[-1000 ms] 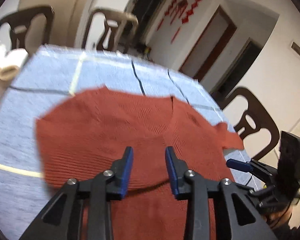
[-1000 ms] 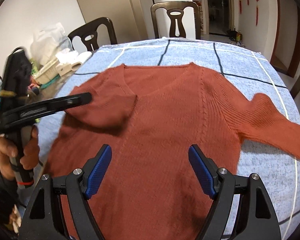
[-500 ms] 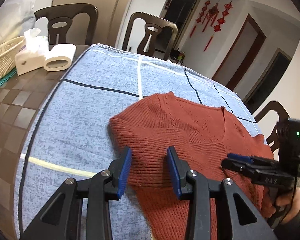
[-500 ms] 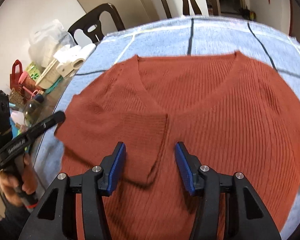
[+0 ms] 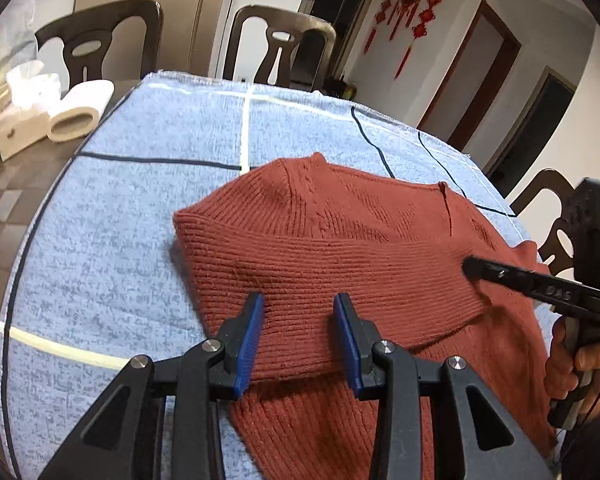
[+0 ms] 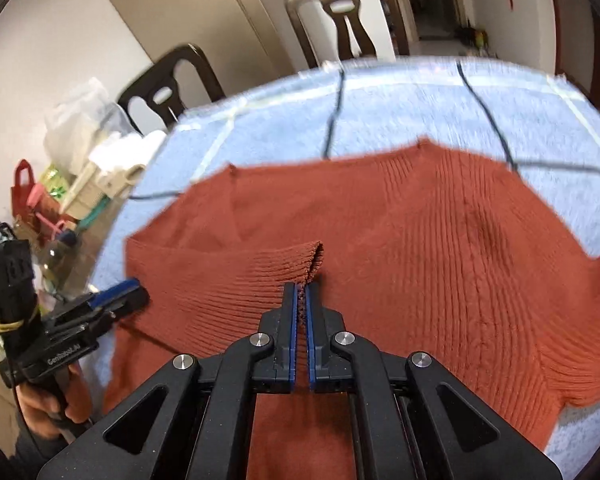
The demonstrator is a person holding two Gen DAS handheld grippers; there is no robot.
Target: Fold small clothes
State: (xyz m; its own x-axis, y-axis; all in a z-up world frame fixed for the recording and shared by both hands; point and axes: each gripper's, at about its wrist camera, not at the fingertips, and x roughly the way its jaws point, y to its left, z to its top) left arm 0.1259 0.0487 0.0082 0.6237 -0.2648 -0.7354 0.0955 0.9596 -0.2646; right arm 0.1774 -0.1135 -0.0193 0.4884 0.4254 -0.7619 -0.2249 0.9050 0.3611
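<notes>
A rust-red knit sweater (image 5: 340,240) lies flat on a light blue checked cloth (image 5: 140,184); it also shows in the right wrist view (image 6: 440,248). Its left sleeve (image 6: 228,280) is folded across the chest. My right gripper (image 6: 301,296) is shut on the cuff of that sleeve, and it shows from the side in the left wrist view (image 5: 476,270). My left gripper (image 5: 298,320) is open and empty just above the folded sleeve; it shows at the left of the right wrist view (image 6: 120,294).
A tissue box (image 5: 24,120) and a paper roll (image 5: 80,112) sit on the brown table at the far left. Dark chairs (image 5: 276,48) stand around the table. Bags and clutter (image 6: 60,184) pile up beyond the cloth's left edge.
My right gripper has closed on the sleeve cuff and has drawn the sleeve further across the chest. My left gripper stays open over the fold.
</notes>
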